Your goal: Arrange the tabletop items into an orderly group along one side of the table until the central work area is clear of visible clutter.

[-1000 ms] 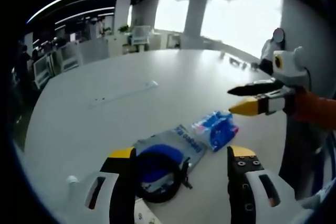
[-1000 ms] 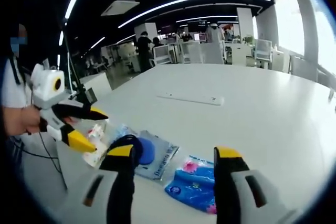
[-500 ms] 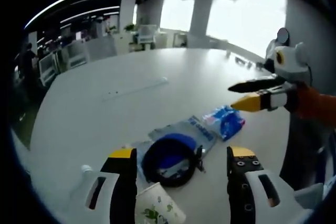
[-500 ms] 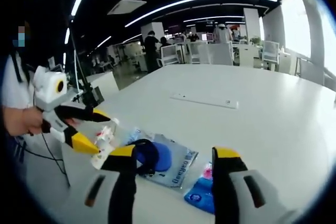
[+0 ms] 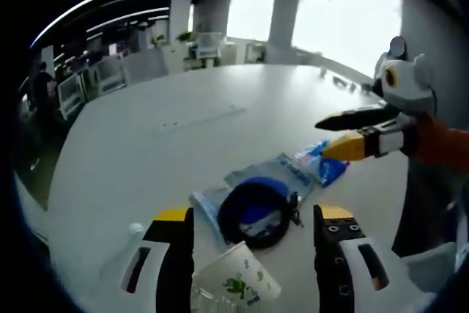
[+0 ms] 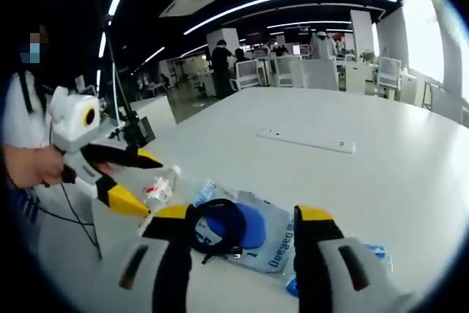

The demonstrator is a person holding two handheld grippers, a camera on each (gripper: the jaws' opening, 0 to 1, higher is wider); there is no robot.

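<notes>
Both tools, left tool (image 5: 248, 218) and right tool (image 6: 242, 214), hover spread and empty; cup (image 5: 233, 284), cable coil (image 5: 256, 212), packets probably still need tidying toward the table (image 5: 183, 144) edge.

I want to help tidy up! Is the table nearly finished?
Not yet. Nothing looks tidied: the black cable coil, its clear bag, the blue packet, paper cup and bottle lie bunched together. Both grippers are open, holding nothing.

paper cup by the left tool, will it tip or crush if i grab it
The paper cup already lies on its side, so it would probably roll rather than tip. It looks thin-walled and light, so a firm squeeze would likely dent it.
</notes>
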